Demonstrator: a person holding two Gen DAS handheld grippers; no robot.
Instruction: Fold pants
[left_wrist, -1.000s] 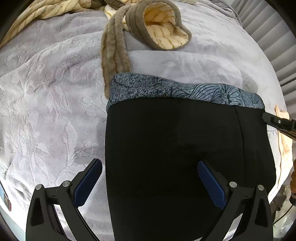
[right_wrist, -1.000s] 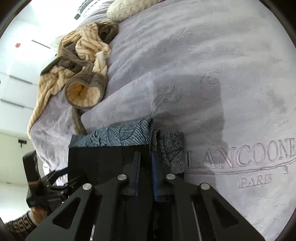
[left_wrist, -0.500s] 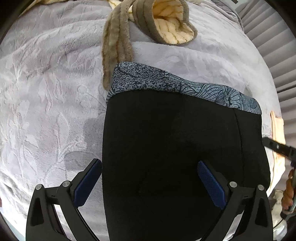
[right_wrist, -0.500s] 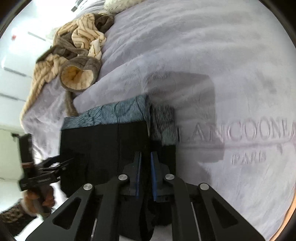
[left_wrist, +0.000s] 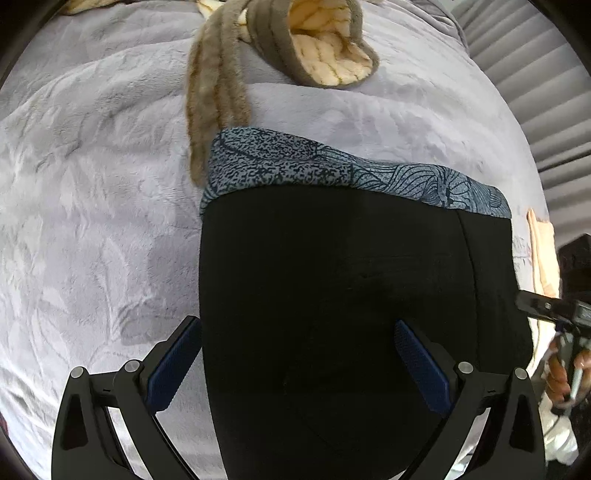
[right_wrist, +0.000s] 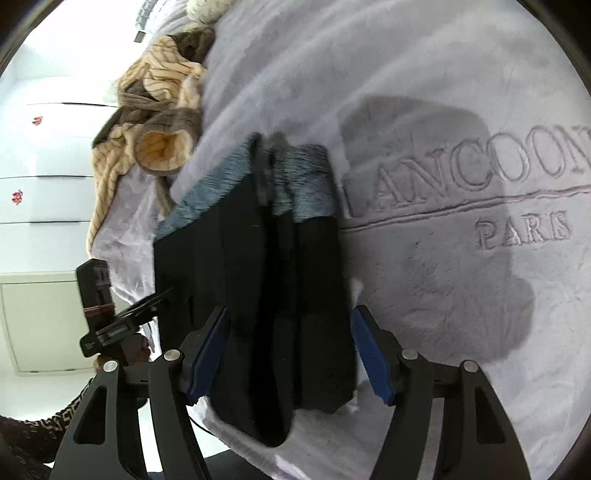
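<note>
On the bed (left_wrist: 92, 221), folded pants (left_wrist: 332, 295): right gripper (right_wrist: 290, 354) fingers opening astride the fold; left gripper (left_wrist: 297, 363) released. Withdraw without dragging cloth.

Black pants (left_wrist: 332, 295) with a blue-grey speckled, leaf-lined waistband (left_wrist: 332, 173); pale lilac-grey blanket (left_wrist: 92, 221) embossed with leaves; at upper centre, a cream robe (left_wrist: 328, 62) striped and edged brown.

Left gripper (left_wrist: 297, 363) jaws wide apart; right gripper (right_wrist: 290, 360) jaws opening.
</note>
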